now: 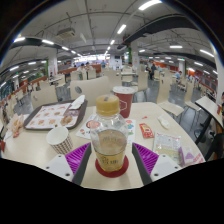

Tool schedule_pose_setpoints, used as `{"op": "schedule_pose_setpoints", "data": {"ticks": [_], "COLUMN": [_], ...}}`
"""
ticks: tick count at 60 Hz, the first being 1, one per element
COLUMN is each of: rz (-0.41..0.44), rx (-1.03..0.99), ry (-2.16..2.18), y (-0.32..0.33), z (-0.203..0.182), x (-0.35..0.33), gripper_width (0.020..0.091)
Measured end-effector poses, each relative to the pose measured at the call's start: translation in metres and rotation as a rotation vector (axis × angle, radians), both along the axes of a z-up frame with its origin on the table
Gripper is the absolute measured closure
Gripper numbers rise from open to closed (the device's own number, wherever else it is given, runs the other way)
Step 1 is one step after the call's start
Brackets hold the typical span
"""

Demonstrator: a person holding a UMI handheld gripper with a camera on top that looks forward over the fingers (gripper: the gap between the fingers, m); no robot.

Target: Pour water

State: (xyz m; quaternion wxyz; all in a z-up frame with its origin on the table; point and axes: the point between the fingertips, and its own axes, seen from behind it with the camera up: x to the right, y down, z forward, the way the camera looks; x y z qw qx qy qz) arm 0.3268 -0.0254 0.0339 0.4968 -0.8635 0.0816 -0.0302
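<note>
Holding a clear glass pitcher [110,145] between the two fingers [79,156], purple pads pressed against its sides left and right, so clamped rather than spread. Upright, not yet tipped; apparently partly filled with pale liquid, though hard to judge through the glass. Sitting on or just above a red coaster [111,170] at the near edge of the round table [45,140]; contact with the coaster not clear from this angle. Reads as the carry stage of the pour: grasp made, vessel not yet brought to a target. Next move likely calls for a steady lift clear of the coaster, travel forward over the table toward a receiving vessel, then a slow tilt about the fingers' axis with the spout leading, keeping the grip firm against slipping on smooth glass. Likely receivers just beyond the pitcher: one yellow-topped cup [107,106] and one small red-rimmed cup [93,125] beside it; which is meant cannot be told. Counting the rest: one tall red paper cup [125,100] farther back, one ribbed white cup [60,139] off to the left, one tray [47,116] with scattered items near the far left edge, one small red packet [146,130] to the right, one clear wrapper [166,146] at the right near edge. Chairs and further tables beyond, under strip lights.
</note>
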Motion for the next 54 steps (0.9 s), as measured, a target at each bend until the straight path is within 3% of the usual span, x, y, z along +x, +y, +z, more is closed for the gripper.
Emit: {"op": "schedule_pose_setpoints", "data": {"ticks": [2,11,34,54], "rz": [-0.014,-0.044,-0.065,-0.035], "rx": [-0.025,-0.081,-0.125,-0.12], "ry": [0.001,-0.023,-0.035,-0.07], "y": [-0.007,-0.048,-0.188,-0.232], "z": [0.002,0.021,0.115,0.137], "x": [-0.001,-0.012,-0.108,-0.146], "gripper_width": [0.0241,0.0257,0.0253,0.025]}}
